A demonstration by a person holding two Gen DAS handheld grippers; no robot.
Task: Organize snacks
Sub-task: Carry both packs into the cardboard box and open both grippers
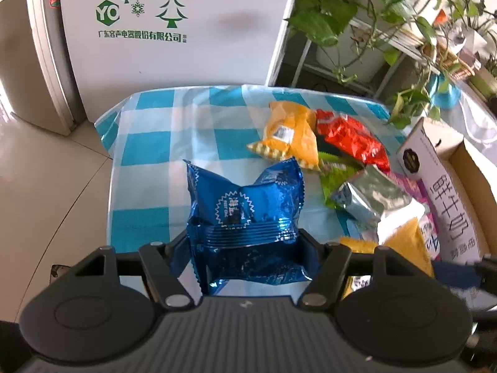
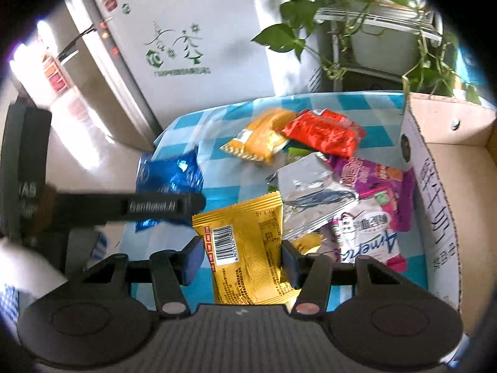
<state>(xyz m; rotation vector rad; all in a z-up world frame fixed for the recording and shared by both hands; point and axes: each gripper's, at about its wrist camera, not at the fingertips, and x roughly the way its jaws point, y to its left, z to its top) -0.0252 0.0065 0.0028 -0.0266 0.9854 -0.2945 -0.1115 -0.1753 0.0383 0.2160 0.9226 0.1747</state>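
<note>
Pick-up step: left hand-held gripper (image 1: 245, 245) clamps the blue packet (image 1: 245, 205), right hand-held gripper (image 2: 242, 255) the yellow packet (image 2: 245, 248) — next, carry both toward the cardboard box (image 2: 447, 143) at three o'clock.

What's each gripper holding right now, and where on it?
Left gripper: blue packet, pinched across its lower half. Right gripper: yellow packet, gripped by both side edges.

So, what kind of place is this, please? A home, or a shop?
Most likely a home, perhaps a kitchen or dining corner. A white refrigerator stands behind the table with a checked cloth, trailing houseplants sit on a rack beside it, and the floor is tiled.
</note>
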